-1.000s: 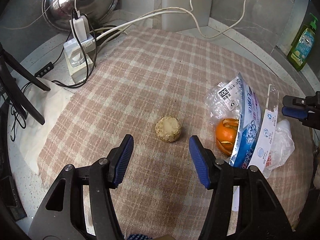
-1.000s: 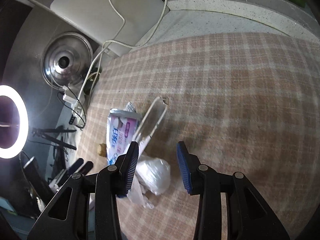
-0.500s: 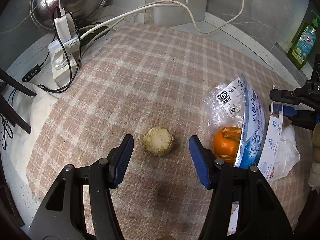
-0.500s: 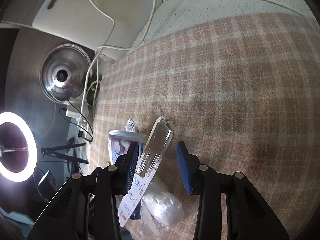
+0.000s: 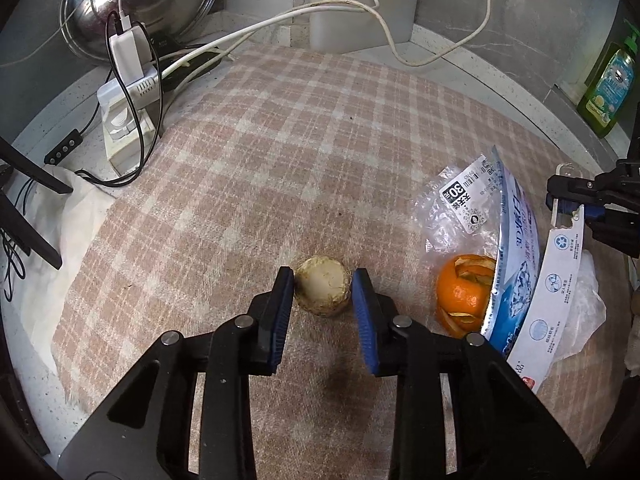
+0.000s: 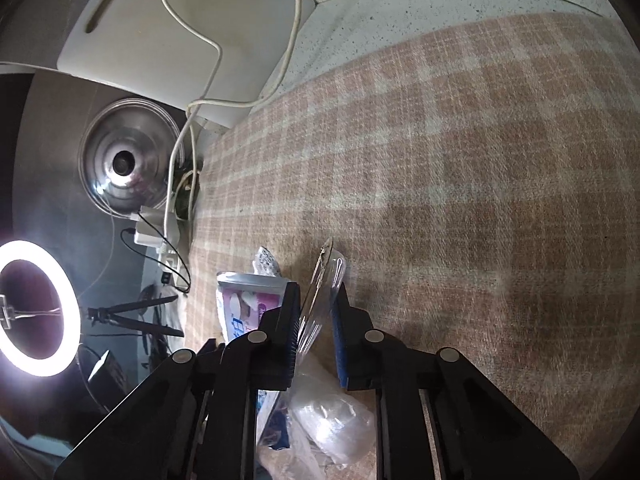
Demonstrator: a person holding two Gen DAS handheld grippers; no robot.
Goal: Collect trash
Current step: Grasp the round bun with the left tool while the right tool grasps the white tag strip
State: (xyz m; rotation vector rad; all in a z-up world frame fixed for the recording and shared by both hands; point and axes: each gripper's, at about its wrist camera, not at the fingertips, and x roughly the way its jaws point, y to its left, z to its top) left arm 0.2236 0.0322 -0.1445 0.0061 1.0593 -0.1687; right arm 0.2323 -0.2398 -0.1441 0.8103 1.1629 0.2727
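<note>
On the plaid cloth [image 5: 280,184] lies a round beige food scrap [image 5: 322,290]. My left gripper [image 5: 321,285] is closing on it, and both blue pads touch its sides. To the right lie an orange peel [image 5: 460,292], a blue-and-white wrapper [image 5: 514,248] and a crumpled clear bag [image 6: 332,412]. My right gripper [image 6: 316,308] is closing too, with the clear end of a plastic blister pack [image 6: 322,280] pinched between its pads. The left wrist view shows the right gripper [image 5: 568,200] clamped on the top of the pack's white card [image 5: 558,280].
At the back left a power strip [image 5: 124,120] with plugs and cables sits below a steel pot lid [image 5: 140,4]. A white board [image 6: 172,40] leans at the back. A green soap bottle [image 5: 608,84] stands at the right. A ring light [image 6: 36,308] and tripod stand off the counter.
The left gripper came forward around the beige scrap and its jaws narrowed onto it. The right gripper came down over the clear blister pack and closed on it.
</note>
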